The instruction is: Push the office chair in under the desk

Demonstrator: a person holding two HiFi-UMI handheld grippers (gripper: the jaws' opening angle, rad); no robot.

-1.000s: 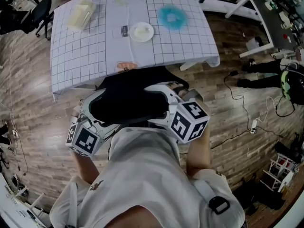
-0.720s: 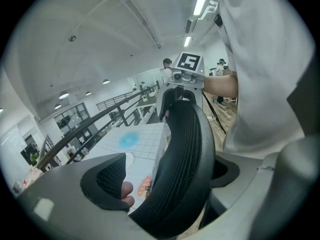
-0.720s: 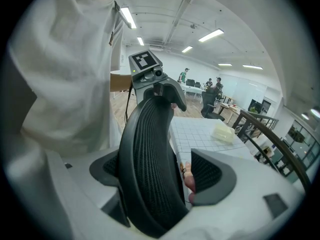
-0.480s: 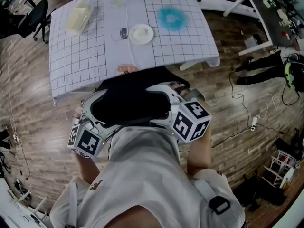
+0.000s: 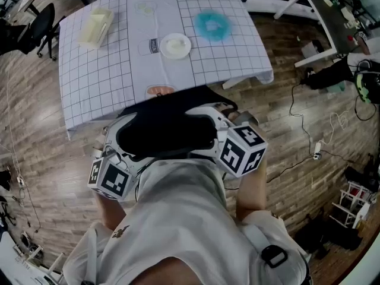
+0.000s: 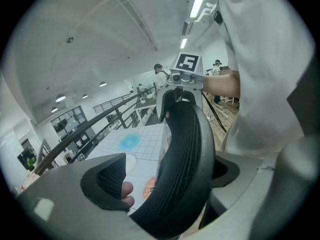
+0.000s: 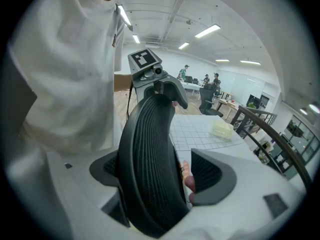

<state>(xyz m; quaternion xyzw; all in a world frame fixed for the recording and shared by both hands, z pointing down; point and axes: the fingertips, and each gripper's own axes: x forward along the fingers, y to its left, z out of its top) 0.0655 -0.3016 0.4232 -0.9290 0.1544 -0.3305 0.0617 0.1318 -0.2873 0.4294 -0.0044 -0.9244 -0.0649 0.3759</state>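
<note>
The office chair (image 5: 166, 129) stands at the near edge of the counter (image 5: 107, 70), its front meeting the checked cloth (image 5: 196, 64). The left gripper (image 6: 165, 184) and right gripper (image 7: 155, 174) each straddle the black mesh backrest (image 7: 147, 149), jaws apart.

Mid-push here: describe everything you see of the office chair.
The office chair shows mainly its black ribbed mesh backrest, upright, with its front reaching the cloth-covered desk. The left gripper and right gripper each straddle a side edge of it, jaws apart, one jaw against the mesh. Seat and base are hidden.
</note>
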